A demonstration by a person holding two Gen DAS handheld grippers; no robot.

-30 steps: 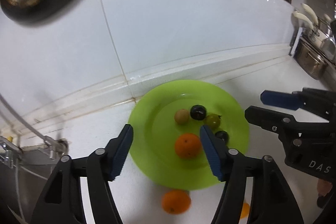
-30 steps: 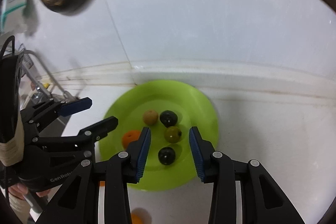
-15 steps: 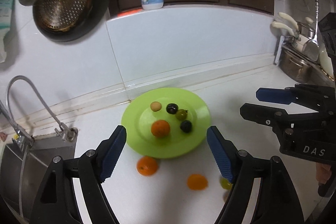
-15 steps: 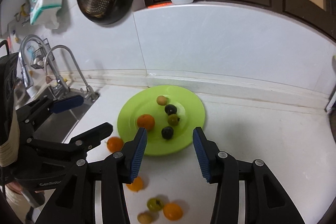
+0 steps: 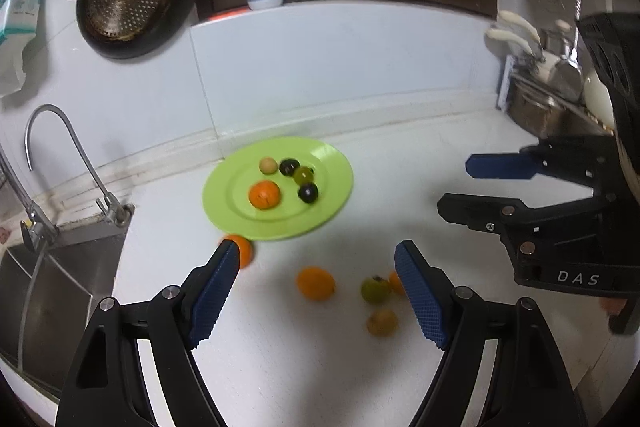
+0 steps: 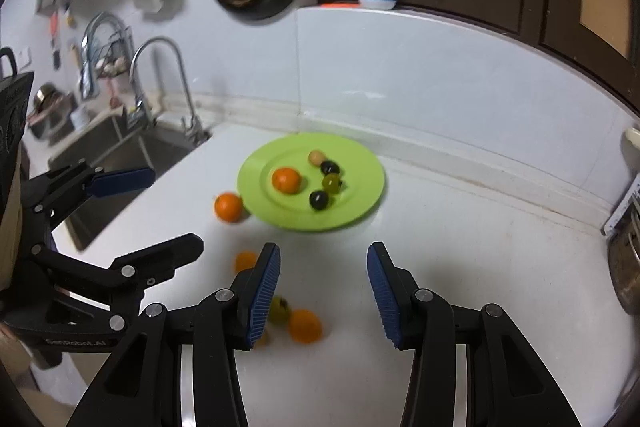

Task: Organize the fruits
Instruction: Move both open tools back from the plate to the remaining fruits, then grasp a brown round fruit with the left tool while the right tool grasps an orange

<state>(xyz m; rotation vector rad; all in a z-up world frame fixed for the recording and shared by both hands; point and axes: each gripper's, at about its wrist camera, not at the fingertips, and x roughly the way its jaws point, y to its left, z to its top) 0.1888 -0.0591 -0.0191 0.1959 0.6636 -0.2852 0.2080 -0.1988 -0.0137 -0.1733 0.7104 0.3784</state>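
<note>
Left wrist view gave me bare counter (image 5: 400, 187) right of the plate (image 5: 340, 183); both grippers' jaws stood apart, empty; "DAS" lower right.

Black tool (image 5: 318, 291) frames, blue ribbed pads, silver screws.

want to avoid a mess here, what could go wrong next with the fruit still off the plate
The loose orange lies close to the sink side; a nudge could roll it in. The small fruits cluster tightly, so the open left gripper may knock neighbours away. The green plate could slide if bumped.
</note>
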